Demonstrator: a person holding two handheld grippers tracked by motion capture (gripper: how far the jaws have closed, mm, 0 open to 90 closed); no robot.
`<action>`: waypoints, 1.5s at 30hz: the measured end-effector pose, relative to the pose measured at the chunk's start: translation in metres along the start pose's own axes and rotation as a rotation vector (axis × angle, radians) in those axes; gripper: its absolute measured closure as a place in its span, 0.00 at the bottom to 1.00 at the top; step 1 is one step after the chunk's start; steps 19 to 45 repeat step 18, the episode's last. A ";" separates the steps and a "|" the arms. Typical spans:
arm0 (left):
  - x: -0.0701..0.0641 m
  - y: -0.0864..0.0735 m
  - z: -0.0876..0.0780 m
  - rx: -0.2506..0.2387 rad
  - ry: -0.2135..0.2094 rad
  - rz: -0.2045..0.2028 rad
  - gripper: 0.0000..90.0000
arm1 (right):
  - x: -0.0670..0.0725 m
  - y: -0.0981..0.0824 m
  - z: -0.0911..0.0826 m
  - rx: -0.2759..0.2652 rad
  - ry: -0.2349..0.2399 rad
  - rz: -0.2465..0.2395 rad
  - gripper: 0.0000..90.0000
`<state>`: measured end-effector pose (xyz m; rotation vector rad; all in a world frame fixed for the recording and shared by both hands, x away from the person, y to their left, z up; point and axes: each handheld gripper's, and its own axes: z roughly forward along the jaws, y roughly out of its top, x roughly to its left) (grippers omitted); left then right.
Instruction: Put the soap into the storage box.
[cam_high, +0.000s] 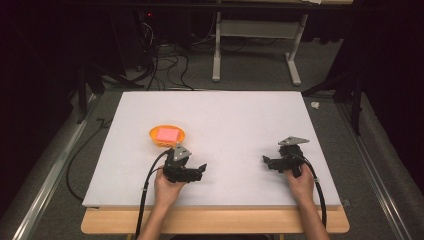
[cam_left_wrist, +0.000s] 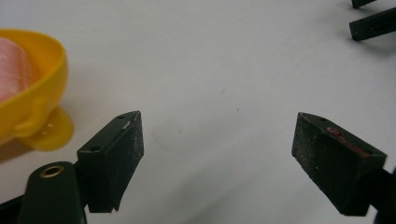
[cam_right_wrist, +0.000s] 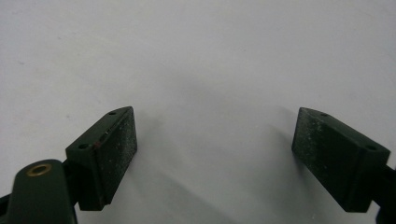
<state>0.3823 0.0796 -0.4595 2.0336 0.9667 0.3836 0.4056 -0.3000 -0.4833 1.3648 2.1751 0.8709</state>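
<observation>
Two hand-held grippers are seen low over the white desk (cam_high: 215, 107), both close to its near edge. The left gripper (cam_high: 200, 172) is held in the left hand (cam_high: 166, 187), whose forearm comes in from the bottom of the high view; its body lies roughly level, with the jaws pointed toward the middle of the desk and toward the other gripper. In the left gripper view the jaws are seen standing well apart, released, with bare white surface between the pads (cam_left_wrist: 122, 156) and nothing gripped.

The right gripper (cam_high: 267, 162) is held in the right hand (cam_high: 300, 182) near the desk's near right corner, its jaws turned leftward toward the left gripper. In the right gripper view its jaws are likewise spread wide over bare surface, with nothing between the pads (cam_right_wrist: 114, 151).

An orange bowl (cam_high: 167, 135) is found on the left half of the desk, just beyond the left gripper and apart from it. It is shallow and round, of glossy orange-yellow plastic, with a small flat tab projecting from its rim toward the gripper. A pink block (cam_high: 167, 133) lies inside it, flat and roughly square as seen from above; in the left gripper view its surface looks faintly ribbed.
</observation>
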 end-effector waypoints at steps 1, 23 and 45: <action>0.000 -0.001 0.003 0.009 0.007 0.003 0.19 | 0.000 0.000 0.000 0.000 0.000 0.000 0.16; 0.003 -0.013 0.028 0.090 0.082 0.004 0.19 | 0.000 0.000 0.000 0.000 0.001 0.001 0.16; 0.003 -0.013 0.028 0.090 0.082 0.004 0.19 | 0.000 0.000 0.000 0.000 0.001 0.001 0.16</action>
